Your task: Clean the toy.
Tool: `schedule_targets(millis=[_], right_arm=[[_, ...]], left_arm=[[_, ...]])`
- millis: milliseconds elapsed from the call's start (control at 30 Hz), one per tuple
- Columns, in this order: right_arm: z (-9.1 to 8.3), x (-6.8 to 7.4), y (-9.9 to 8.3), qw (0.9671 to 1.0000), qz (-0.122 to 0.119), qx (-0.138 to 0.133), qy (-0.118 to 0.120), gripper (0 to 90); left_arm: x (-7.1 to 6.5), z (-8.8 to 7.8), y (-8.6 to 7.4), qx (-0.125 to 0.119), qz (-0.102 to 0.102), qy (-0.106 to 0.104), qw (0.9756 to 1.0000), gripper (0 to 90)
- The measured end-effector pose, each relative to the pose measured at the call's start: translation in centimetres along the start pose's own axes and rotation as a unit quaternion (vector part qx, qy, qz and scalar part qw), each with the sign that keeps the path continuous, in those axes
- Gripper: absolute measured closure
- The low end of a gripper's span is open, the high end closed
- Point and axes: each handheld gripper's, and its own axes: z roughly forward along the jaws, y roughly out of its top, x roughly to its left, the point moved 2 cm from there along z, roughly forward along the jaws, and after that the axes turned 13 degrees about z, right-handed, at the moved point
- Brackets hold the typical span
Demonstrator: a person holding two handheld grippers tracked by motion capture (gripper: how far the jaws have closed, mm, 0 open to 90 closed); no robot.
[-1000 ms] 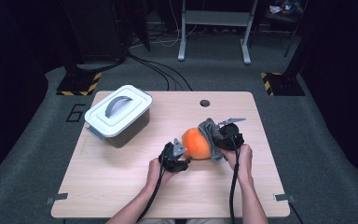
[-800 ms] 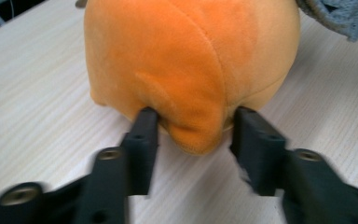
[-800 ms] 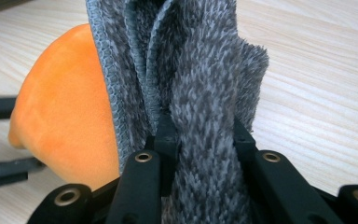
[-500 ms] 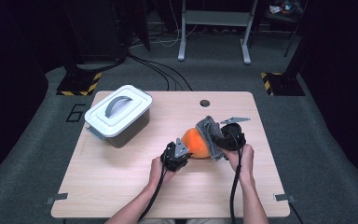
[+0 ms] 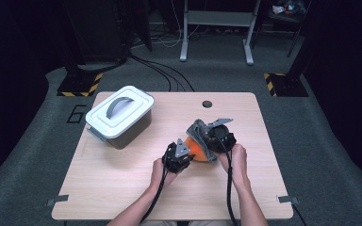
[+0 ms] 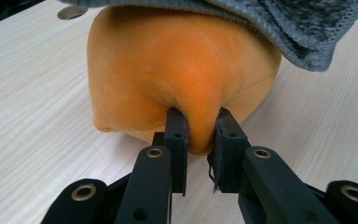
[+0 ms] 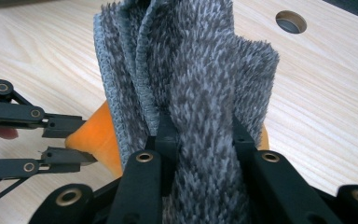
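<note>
Left hand-held gripper (image 6: 199, 135) pinches orange plush (image 6: 182, 70); right (image 7: 200, 140) grips grey cloth (image 7: 191, 70).

My light wooden tabletop (image 5: 122, 188) stands on grey carpet (image 5: 311, 141) (a "6" marked at its left). Beyond me, a dark room, floor cables (image 5: 160, 70), grey metal stand legs (image 5: 217, 33), yellow-black hazard tape (image 5: 80, 84).

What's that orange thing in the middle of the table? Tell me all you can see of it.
The orange thing is a soft, rounded plush lump with a velvety skin and faint seams. It rests on the wooden table, right of the lidded box. The left gripper pinches a fold of its skin at the near edge. A fuzzy grey cloth, clamped in the right gripper, drapes over its top.
</note>
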Motion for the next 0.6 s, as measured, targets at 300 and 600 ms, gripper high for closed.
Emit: schedule_targets(millis=[300, 600], right_arm=[[0.2, -2.3, -0.7, 0.9995, 0.031, -0.001, -0.006, 72.2], [1.3, -5.9, -2.1, 0.9963, 0.083, 0.015, -0.016, 72.2]], left_arm=[[0.1, 0.0, -0.3, -0.005, -0.01, -0.003, 0.9999, 78.3], [0.0, 0.0, -0.4, -0.004, -0.012, -0.003, 0.9999, 78.3]])
